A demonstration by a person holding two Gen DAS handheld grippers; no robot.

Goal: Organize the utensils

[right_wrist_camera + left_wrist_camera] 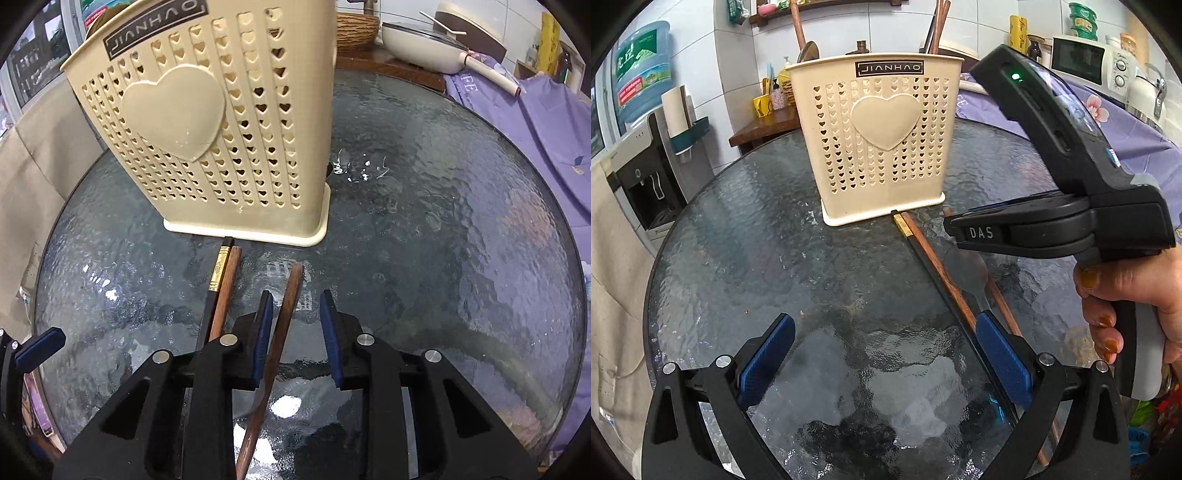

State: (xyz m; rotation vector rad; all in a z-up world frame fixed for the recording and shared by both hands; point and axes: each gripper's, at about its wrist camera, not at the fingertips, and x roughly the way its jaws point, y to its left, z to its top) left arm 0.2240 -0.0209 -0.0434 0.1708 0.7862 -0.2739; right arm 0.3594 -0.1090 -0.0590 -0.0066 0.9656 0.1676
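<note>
A cream perforated utensil holder (879, 140) (221, 122) with a heart on its front stands on the round glass table (775, 258) (443, 240). Wooden handles (938, 26) stick out of its top. In front of its base lie a black chopstick with a gold band (905, 229) (218, 273), a brown chopstick (227, 291) beside it, and a greyish spoon (964, 266). My right gripper (297, 328) is low over the table with a second brown chopstick (290, 295) between its pads. That chopstick lies against the left pad, with a gap to the right pad. My left gripper (886, 350) is open and empty.
A hand (1130, 295) holds the right gripper's black housing (1052, 221) at the right of the left wrist view. A purple cloth (535, 122), a cream pan (417, 44) and a wicker basket (356, 29) lie beyond the table. At the left stands a water dispenser (642, 158).
</note>
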